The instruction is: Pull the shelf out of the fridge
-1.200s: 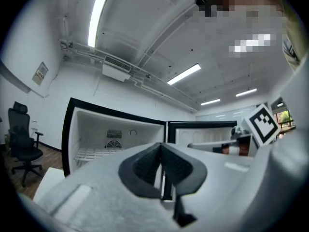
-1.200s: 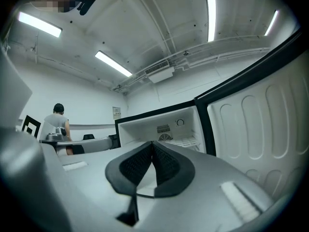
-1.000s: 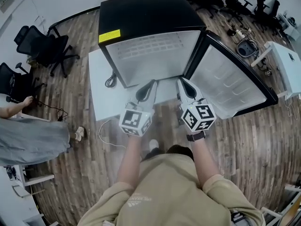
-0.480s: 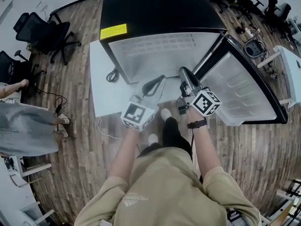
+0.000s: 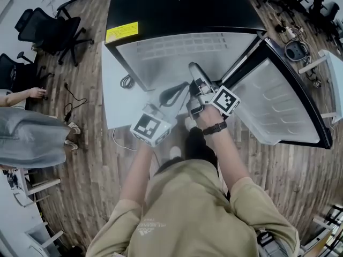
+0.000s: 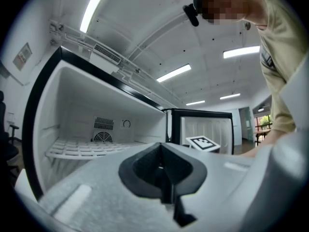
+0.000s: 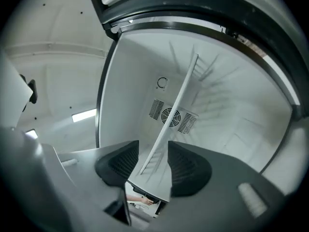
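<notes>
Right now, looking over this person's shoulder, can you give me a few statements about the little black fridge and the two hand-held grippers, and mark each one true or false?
1. The small black fridge has its white-lined door swung open. True.
2. The white slatted shelf lies on the floor outside the fridge. False: it sits inside the fridge.
3. The left gripper has its jaws together with nothing between them. True.
4. The right gripper is clamped tight on the shelf. False: its jaws have just been opening and stand apart, with the shelf's edge between them but not pressed.
</notes>
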The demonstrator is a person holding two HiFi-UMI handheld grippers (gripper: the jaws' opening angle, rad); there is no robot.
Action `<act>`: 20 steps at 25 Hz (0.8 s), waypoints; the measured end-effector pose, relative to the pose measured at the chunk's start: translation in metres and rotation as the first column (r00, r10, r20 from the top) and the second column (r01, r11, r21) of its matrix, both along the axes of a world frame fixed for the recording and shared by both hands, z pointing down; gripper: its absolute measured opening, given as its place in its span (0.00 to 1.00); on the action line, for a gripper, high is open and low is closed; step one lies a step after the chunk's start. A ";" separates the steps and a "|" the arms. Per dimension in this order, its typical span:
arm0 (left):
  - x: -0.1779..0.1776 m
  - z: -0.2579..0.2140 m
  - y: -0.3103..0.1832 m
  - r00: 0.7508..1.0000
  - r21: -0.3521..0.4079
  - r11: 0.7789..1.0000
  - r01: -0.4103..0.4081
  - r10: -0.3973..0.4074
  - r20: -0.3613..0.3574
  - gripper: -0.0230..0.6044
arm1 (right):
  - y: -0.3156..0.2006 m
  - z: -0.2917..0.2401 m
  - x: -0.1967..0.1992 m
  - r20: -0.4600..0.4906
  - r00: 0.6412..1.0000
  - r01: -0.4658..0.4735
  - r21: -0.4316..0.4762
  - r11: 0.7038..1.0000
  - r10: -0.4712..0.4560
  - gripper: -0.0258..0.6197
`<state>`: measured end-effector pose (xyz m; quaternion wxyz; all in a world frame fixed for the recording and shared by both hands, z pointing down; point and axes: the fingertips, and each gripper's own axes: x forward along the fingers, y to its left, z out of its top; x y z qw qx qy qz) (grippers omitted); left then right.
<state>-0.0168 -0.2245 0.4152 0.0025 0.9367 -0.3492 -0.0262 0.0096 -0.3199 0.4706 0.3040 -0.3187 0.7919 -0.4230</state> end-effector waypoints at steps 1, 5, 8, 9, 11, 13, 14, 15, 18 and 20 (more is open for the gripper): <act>0.000 0.000 -0.001 1.000 -0.004 1.000 -0.006 0.006 -0.010 0.03 | -0.005 0.001 -0.001 0.013 1.000 -0.002 -0.002 1.000 0.002 0.33; -0.002 -0.001 -0.006 1.000 -0.011 1.000 -0.002 0.002 -0.020 0.03 | -0.027 0.005 0.005 0.106 0.993 -0.044 -0.028 0.999 0.046 0.45; -0.005 -0.001 -0.013 1.000 -0.015 1.000 0.010 -0.011 -0.019 0.03 | -0.043 0.004 0.007 0.179 0.982 -0.059 -0.045 0.997 0.066 0.50; -0.007 -0.001 -0.016 1.000 -0.014 1.000 0.019 -0.019 -0.016 0.03 | -0.048 0.003 0.004 0.183 0.981 -0.055 -0.045 0.997 0.063 0.50; -0.011 -0.001 -0.021 0.999 -0.014 0.999 0.041 -0.041 -0.012 0.03 | -0.057 0.001 -0.003 0.197 0.979 -0.045 -0.046 0.998 0.053 0.51; -0.013 0.000 -0.025 0.998 -0.010 0.998 0.057 -0.058 -0.013 0.03 | -0.065 0.001 -0.007 0.215 0.975 -0.045 -0.060 0.997 0.057 0.52; -0.014 0.000 -0.027 0.998 -0.010 0.998 0.063 -0.064 -0.015 0.03 | -0.070 0.002 -0.008 0.219 0.974 -0.049 -0.073 0.996 0.064 0.52; -0.016 0.000 -0.029 0.997 -0.010 0.998 0.069 -0.069 -0.016 0.03 | -0.074 0.003 -0.010 0.221 0.973 -0.052 -0.085 0.995 0.069 0.52; -0.019 0.002 -0.033 0.996 -0.013 0.996 0.085 -0.085 -0.012 0.03 | -0.085 0.003 -0.019 0.241 0.968 -0.041 -0.102 0.994 0.064 0.55; -0.019 0.002 -0.035 0.995 -0.017 0.995 0.095 -0.095 -0.009 0.03 | -0.091 0.003 -0.023 0.257 0.964 -0.037 -0.115 0.993 0.066 0.55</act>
